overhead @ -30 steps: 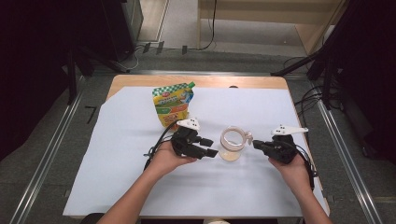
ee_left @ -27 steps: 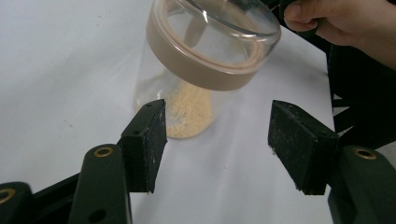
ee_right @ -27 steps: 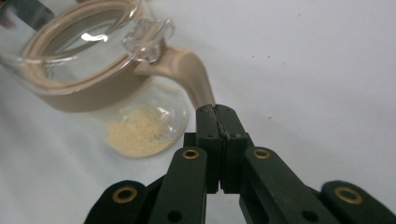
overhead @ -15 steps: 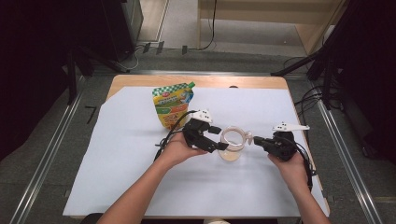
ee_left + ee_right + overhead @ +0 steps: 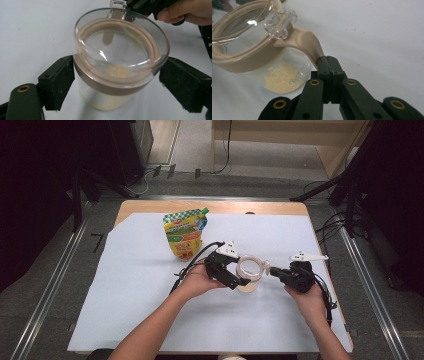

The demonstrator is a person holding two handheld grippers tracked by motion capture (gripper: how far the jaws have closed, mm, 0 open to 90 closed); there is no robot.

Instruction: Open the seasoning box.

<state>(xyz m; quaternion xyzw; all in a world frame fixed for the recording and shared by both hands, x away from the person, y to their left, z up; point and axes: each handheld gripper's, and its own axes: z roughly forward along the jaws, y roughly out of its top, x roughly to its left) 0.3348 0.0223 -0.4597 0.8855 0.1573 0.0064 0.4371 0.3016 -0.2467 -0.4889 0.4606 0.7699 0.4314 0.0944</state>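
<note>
A clear glass jar with a beige collar, a clear lid and some pale powder at its bottom stands on the white sheet. My left gripper has just been opening. Its black pads now stand on either side of the jar at collar height, and I see no press on the glass. My right gripper is shut on the end of the jar's beige handle and also appears from the far side. In the high view it reaches in from the right.
A yellow and green stand-up pouch stands behind the left hand, towards the back of the white sheet. The sheet covers a wooden table. Cables trail from both grippers. Small crumbs dot the sheet near the jar.
The left hand has moved right to the jar, and its jaws have spread wide around it. The right hand and the jar have stayed where they were.
</note>
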